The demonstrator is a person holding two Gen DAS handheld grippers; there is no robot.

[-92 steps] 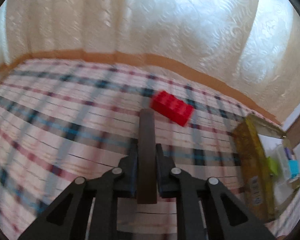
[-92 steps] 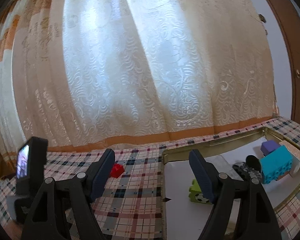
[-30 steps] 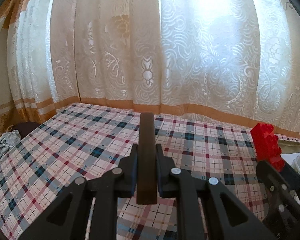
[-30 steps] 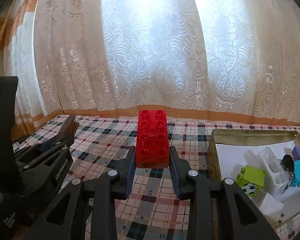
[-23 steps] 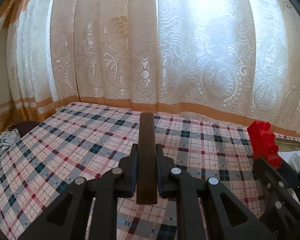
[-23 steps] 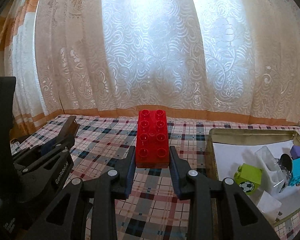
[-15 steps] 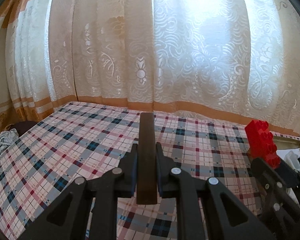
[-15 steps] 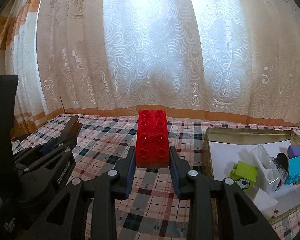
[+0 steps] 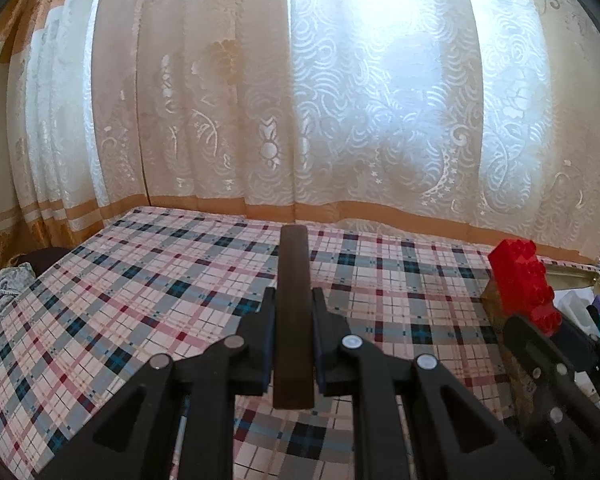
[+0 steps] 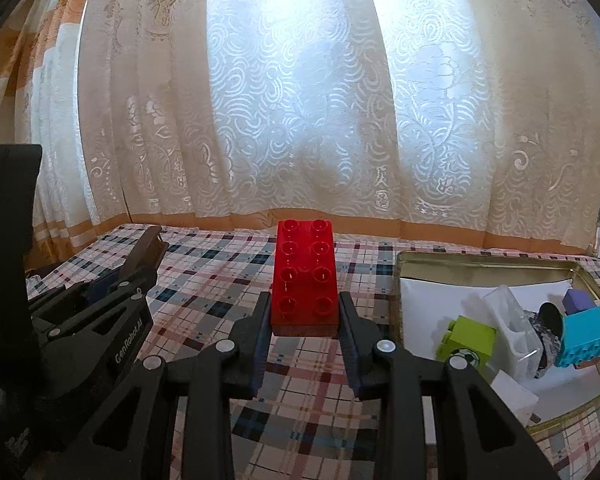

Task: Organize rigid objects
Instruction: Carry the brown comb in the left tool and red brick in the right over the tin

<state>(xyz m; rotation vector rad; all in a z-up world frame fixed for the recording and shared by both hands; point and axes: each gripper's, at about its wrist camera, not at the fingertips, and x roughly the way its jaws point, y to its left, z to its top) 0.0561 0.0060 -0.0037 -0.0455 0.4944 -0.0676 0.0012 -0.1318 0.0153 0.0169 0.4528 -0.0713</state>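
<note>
Red studded brick (image 10: 305, 276) sat pinched between the pads of the right gripper (image 10: 305, 320), studs up, held above the plaid tablecloth (image 10: 220, 276) and clear of it. Left gripper (image 9: 293, 336) was clamped on a dark brown flat bar (image 9: 294, 312), seen edge-on and pointing forward over the cloth. In the right wrist view, the left gripper (image 10: 140, 276) stood just left of the brick. Gold-rimmed tin tray (image 10: 480, 259) lay to the right on the cloth, lined with white paper. Inside it: a lime-green block (image 10: 466, 342) with a football print, a clear plastic piece (image 10: 508, 324), a cyan brick (image 10: 586, 336), a small purple block (image 10: 578, 300) and a dark round item (image 10: 550, 316), too small to identify. Nothing lay on the cloth between brick and tray. Lace curtain (image 10: 300, 100) closed off the far edge of the table. Crumpled grey cloth (image 9: 4, 288) showed at the left margin in the left wrist view.
</note>
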